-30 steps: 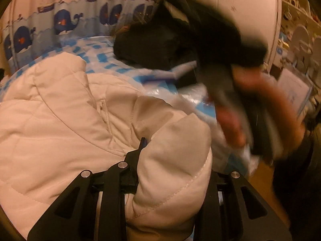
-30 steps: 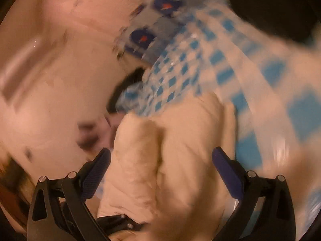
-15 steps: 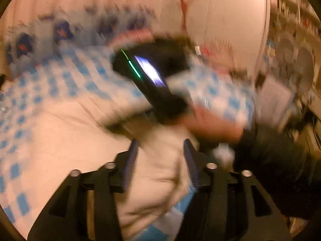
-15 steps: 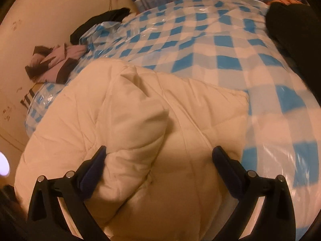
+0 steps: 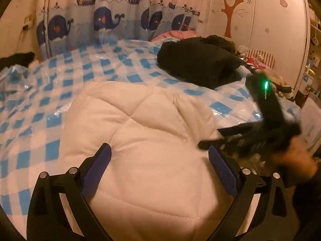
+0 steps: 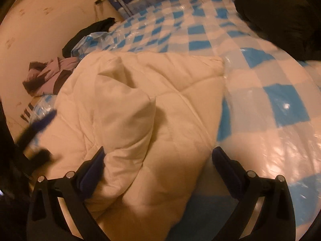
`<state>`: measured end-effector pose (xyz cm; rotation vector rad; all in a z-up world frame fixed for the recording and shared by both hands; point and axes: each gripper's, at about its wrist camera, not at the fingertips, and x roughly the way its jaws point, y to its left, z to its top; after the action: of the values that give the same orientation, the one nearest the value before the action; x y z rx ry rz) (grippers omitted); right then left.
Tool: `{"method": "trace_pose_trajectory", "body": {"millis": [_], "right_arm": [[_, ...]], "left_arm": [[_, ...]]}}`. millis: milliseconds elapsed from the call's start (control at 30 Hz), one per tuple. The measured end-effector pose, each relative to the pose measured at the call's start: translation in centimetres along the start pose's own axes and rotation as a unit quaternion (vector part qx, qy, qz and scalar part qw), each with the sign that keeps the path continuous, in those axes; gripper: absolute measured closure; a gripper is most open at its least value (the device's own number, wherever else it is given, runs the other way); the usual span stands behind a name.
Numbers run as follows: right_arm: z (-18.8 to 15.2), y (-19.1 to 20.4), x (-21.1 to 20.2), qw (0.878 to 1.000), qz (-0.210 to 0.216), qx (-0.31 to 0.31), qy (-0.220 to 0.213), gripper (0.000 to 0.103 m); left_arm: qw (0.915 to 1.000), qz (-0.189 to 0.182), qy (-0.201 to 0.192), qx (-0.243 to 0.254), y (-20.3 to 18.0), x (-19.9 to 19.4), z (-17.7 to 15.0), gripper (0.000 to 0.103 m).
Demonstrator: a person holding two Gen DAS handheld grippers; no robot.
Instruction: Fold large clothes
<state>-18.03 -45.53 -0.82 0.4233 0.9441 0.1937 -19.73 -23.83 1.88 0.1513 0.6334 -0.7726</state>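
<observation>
A cream quilted puffer jacket (image 5: 144,140) lies folded into a thick bundle on the bed; it also shows in the right wrist view (image 6: 140,116), with a puffy fold standing up on its left half. My left gripper (image 5: 159,160) is open and empty just above the jacket's near end. My right gripper (image 6: 158,164) is open and empty over the jacket's near edge. The right gripper also shows blurred at the right in the left wrist view (image 5: 260,132).
The bed has a blue-and-white checked plastic cover (image 5: 50,92). A folded black garment (image 5: 198,64) lies at the far right. A whale-print curtain (image 5: 104,20) hangs behind. Dark and striped clothes (image 6: 48,72) lie at the bed's left edge by the wall.
My left gripper has let go of the jacket's sleeve and opened wide. The jacket has settled flat into a folded bundle. My right gripper has pulled back to the right.
</observation>
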Motion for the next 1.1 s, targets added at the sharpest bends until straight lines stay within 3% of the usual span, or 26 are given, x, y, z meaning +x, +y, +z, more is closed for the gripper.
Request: {"method": "trace_pose_trajectory", "body": {"millis": [133, 233, 300, 367, 467, 533, 600, 700, 800, 900, 967, 1067, 1100], "right_arm": [[2.6, 2.4, -3.6, 0.997, -0.033, -0.012, -0.065, 0.005], [3.7, 3.2, 0.0, 0.991, -0.122, -0.047, -0.038, 0.005], [3.5, 1.4, 4.8, 0.995, -0.087, -0.038, -0.016, 0.005], [3.6, -0.8, 6.4, 0.999, -0.046, 0.001, -0.02, 0.005], [4.1, -1.6, 5.2, 0.999, -0.039, 0.021, 0.004, 0.006], [3.6, -0.7, 1.3, 0.998, -0.063, 0.024, -0.016, 0.006], [1.8, 1.0, -3.5, 0.997, -0.051, 0.007, -0.058, 0.006], [-2.2, 3.3, -7.2, 0.997, -0.029, -0.024, -0.07, 0.006], [-5.9, 4.7, -4.0, 0.993, -0.097, -0.071, 0.008, 0.006], [-7.3, 2.0, -3.0, 0.998, -0.055, -0.026, 0.016, 0.006], [-7.7, 1.6, -3.4, 0.998, -0.054, -0.02, 0.01, 0.006], [-8.5, 2.2, -3.9, 0.997, -0.071, -0.025, 0.001, 0.006], [-8.9, 2.1, -4.1, 0.997, -0.075, -0.026, 0.0, 0.006]], "left_arm": [[0.9991, -0.005, -0.003, -0.043, 2.0, 0.7, 0.2, 0.01], [0.9991, 0.015, -0.013, -0.038, 1.3, 0.7, 0.1, 0.01], [0.9981, 0.043, -0.002, -0.045, 1.2, 2.4, 0.2, 0.008], [0.9966, 0.054, 0.024, -0.057, 1.9, 4.4, 0.5, 0.008], [0.9972, 0.045, 0.025, -0.055, 2.2, 4.4, 0.5, 0.008], [0.9978, 0.038, 0.013, -0.053, 2.2, 3.7, 0.1, 0.007], [0.9975, 0.026, 0.006, -0.066, 2.9, 3.4, -0.1, 0.008], [0.997, 0.01, 0.012, -0.075, 3.3, 3.2, 0.1, 0.008], [0.9963, -0.028, 0.03, -0.075, 3.4, 2.3, 1.2, 0.008], [0.9911, -0.079, -0.012, -0.106, 3.7, -1.1, 3.0, 0.008], [0.9902, -0.095, -0.025, -0.099, 3.0, -1.8, 4.0, 0.008], [0.9872, -0.133, 0.051, -0.071, 0.9, 2.1, 4.5, 0.008], [0.9861, -0.123, 0.09, -0.065, 0.6, 4.5, 3.8, 0.008]]}}
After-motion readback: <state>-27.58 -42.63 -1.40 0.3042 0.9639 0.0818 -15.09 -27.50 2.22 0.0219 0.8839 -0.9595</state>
